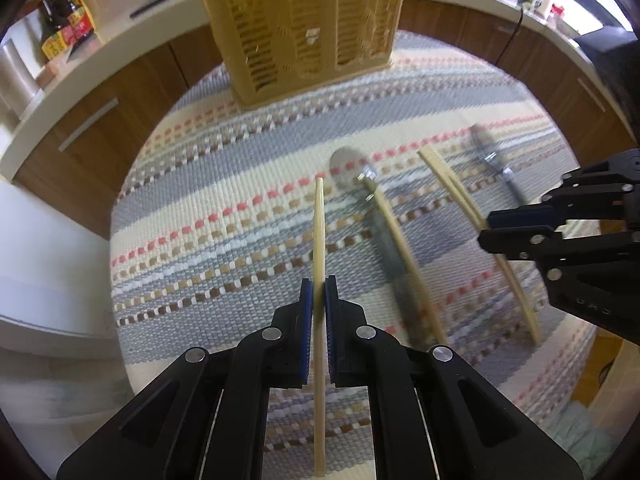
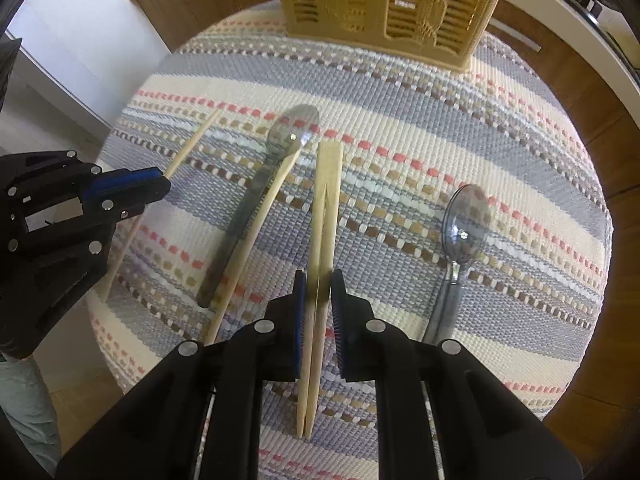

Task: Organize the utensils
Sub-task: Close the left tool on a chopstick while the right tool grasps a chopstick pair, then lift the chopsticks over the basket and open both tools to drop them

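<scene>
The left gripper [image 1: 319,292] is clamped on a single chopstick [image 1: 319,240], which runs straight through the jaws, its far end pointing toward the basket [image 1: 300,28] and its near end passing back between the gripper's arms. The right gripper [image 2: 319,292] is pinched on a pair of chopsticks [image 2: 326,208] lying side by side, gripped about midway along, their thick ends pointing toward the basket.

The basket, a tan slotted plastic one, stands upright at the far edge of a striped woven mat [image 2: 460,152]. On the mat, nearer than the basket and between the two grippers, a loose chopstick [image 2: 256,236] lies partly across the handle of a clear grey spoon [image 2: 276,152], whose bowl points toward the basket. A second clear spoon [image 2: 460,240] lies apart on the side of the paired chopsticks away from the left gripper, its bowl also toward the basket. Wooden cabinet fronts [image 1: 100,120] under a white counter curve behind the basket.
</scene>
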{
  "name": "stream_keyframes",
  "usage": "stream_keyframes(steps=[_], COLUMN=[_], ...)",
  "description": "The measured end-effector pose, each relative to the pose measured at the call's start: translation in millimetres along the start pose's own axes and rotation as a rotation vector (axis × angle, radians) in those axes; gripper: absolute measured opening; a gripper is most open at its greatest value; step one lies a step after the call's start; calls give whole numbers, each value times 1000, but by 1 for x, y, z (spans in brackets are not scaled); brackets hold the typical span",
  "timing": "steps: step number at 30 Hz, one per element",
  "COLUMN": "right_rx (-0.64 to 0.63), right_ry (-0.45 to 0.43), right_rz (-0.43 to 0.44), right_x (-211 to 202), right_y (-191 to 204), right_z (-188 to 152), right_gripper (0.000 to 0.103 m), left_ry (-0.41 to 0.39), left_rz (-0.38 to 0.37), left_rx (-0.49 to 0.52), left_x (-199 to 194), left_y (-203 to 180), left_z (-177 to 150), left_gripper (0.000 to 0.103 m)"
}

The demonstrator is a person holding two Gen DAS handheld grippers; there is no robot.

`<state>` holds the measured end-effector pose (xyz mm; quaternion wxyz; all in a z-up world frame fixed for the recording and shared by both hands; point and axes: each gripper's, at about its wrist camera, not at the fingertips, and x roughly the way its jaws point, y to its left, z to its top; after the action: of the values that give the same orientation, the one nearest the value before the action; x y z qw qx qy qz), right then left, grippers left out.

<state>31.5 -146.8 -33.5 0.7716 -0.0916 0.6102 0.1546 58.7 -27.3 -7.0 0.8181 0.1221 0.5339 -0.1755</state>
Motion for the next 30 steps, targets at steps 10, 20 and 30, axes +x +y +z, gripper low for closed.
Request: stream_keyframes(steps=[10, 20, 30], right_rx=[1, 1, 37], right_ry=[-170, -421, -712], right_rz=[111, 188, 148], right_x=[-69, -161, -232], right_y=[-17, -27, -56], right_z=[1, 42, 87], right_gripper=[10, 10, 10], left_ry=[-214, -507, -754], left_rz=[-40, -70, -99], left_rx=[-43, -135, -205], left_x=[-63, -138, -166], left_y=[-1, 23, 43], left_z=[21, 61, 114], left_gripper=[4, 4, 4])
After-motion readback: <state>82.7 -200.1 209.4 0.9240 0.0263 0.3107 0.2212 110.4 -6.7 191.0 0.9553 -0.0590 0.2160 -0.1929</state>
